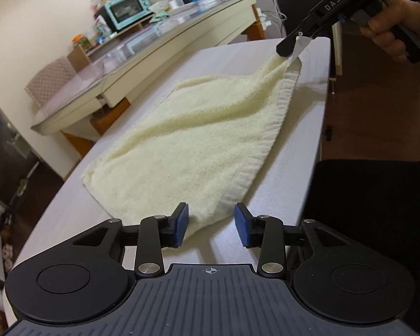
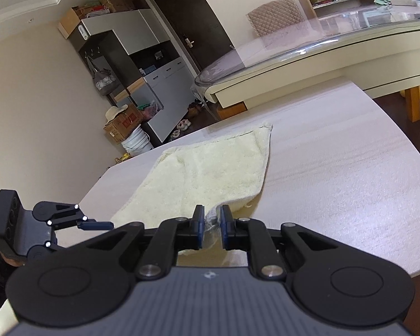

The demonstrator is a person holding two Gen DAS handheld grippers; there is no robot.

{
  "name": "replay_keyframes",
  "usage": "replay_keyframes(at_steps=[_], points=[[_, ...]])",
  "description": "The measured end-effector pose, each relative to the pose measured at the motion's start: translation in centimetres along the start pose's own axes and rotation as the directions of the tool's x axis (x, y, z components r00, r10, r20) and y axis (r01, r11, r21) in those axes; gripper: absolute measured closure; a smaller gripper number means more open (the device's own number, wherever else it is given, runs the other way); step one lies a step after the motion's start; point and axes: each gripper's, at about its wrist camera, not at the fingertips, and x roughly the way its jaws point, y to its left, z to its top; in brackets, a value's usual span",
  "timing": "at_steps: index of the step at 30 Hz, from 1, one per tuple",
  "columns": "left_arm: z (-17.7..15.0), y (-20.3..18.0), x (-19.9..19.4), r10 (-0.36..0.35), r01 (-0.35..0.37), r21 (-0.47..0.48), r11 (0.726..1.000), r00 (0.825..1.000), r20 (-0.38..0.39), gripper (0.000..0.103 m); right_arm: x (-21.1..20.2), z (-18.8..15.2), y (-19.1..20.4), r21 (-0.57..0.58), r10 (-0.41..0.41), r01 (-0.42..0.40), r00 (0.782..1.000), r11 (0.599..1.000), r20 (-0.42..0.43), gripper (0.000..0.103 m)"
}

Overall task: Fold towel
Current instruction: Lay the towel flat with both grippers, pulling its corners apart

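A cream terry towel (image 1: 193,137) lies spread on the pale table (image 1: 70,218). My left gripper (image 1: 211,224) is open, its blue pads either side of the towel's near corner, just above the table. My right gripper (image 1: 292,49) is shut on the towel's far right corner and its white label, lifting that corner off the table. In the right wrist view the right gripper (image 2: 212,225) pinches the towel (image 2: 210,168) corner between its pads, and the left gripper (image 2: 98,225) shows at the lower left beside the towel's other near corner.
A glass-topped counter (image 1: 154,36) stands beyond the table with a teal toaster oven (image 1: 128,8), jars and boxes. The table's right edge (image 1: 322,128) drops to dark floor. A dark chair (image 1: 378,196) is at the right. Cabinets and boxes (image 2: 120,84) line the far wall.
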Motion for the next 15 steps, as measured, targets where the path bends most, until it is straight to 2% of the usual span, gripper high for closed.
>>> replay_keyframes(at_steps=[1, 2, 3, 5, 9, 13, 15], points=[[0.0, 0.4, 0.1, -0.019, 0.019, -0.005, 1.000, 1.000, -0.002, 0.065, 0.0, -0.1, 0.0, 0.003, -0.001, 0.001, 1.000, 1.000, -0.001, 0.089], [0.3, 0.9, 0.3, -0.046, 0.046, -0.010, 0.999, 0.999, -0.016, 0.080, 0.1, -0.2, -0.1, 0.007, -0.003, 0.003, 1.000, 1.000, -0.002, 0.089], [0.5, 1.5, 0.5, -0.072, 0.072, -0.015, 0.997, 0.997, -0.029, 0.085, 0.2, -0.3, -0.1, 0.009, -0.003, 0.003, 1.000, 1.000, -0.004, 0.089], [0.9, 2.3, 0.7, -0.103, 0.103, -0.017, 0.995, 0.994, -0.036, 0.086, 0.3, -0.4, -0.1, 0.013, -0.005, 0.005, 1.000, 1.000, -0.002, 0.089], [3.3, 4.9, 1.3, -0.111, 0.111, -0.018, 0.994, 0.994, 0.006, 0.086, 0.5, -0.4, -0.2, 0.021, -0.015, 0.014, 1.000, 1.000, 0.004, 0.089], [5.4, 6.4, 3.4, -0.080, 0.080, 0.000, 0.997, 0.997, 0.016, 0.079, 0.8, -0.4, -0.6, 0.034, -0.024, 0.024, 1.000, 0.999, 0.005, 0.089], [6.0, 6.7, 4.5, -0.030, 0.029, 0.008, 1.000, 1.000, 0.007, 0.068, 1.1, -0.4, -0.6, 0.037, -0.027, 0.027, 1.000, 0.999, 0.004, 0.089]])
